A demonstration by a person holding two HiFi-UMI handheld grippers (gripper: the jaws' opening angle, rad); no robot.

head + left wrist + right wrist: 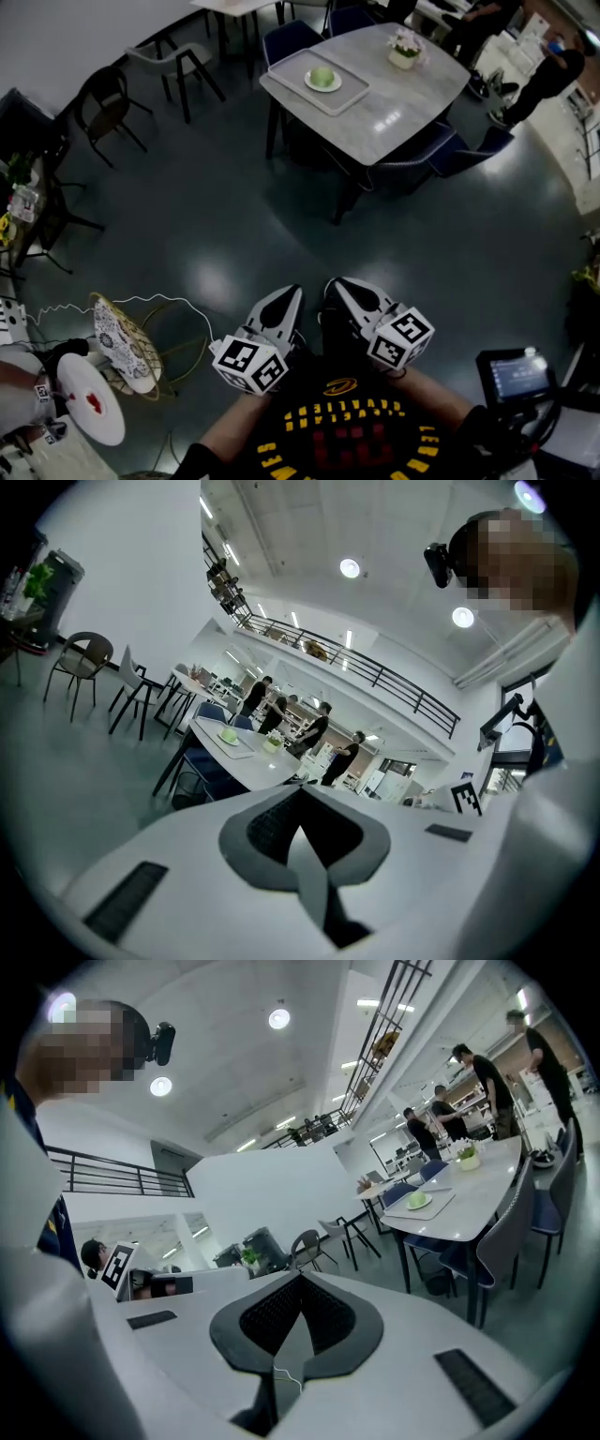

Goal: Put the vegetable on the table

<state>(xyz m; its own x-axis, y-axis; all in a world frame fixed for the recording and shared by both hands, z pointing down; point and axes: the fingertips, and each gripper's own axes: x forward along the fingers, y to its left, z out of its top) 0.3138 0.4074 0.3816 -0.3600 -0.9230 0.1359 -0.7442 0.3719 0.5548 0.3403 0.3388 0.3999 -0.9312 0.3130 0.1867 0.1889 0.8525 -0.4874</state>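
The left tongs [284,302] and right tongs [345,292] are held side by side at six o'clock, pointed toward the desk [394,108] at twelve. Both are closed on nothing.

white left tongs [292,292] and right tongs [339,284]; black-and-white marker cubes [249,364]; black shirt [302,386], yellow-red print [349,439]

green vegetable [322,76]: far ahead of both pairs of jaws; too small to tell its kind.
blue chairs [457,152]: far ahead, partly hidden under the grey table [398,111].
people [547,73]: beyond that table, ahead and right of the jaws; cut off by the top edge.
screen [514,373]: right of the right jaws; display too blurred to read.
forearms [225,429]: behind the jaws; cut off by the bottom edge.
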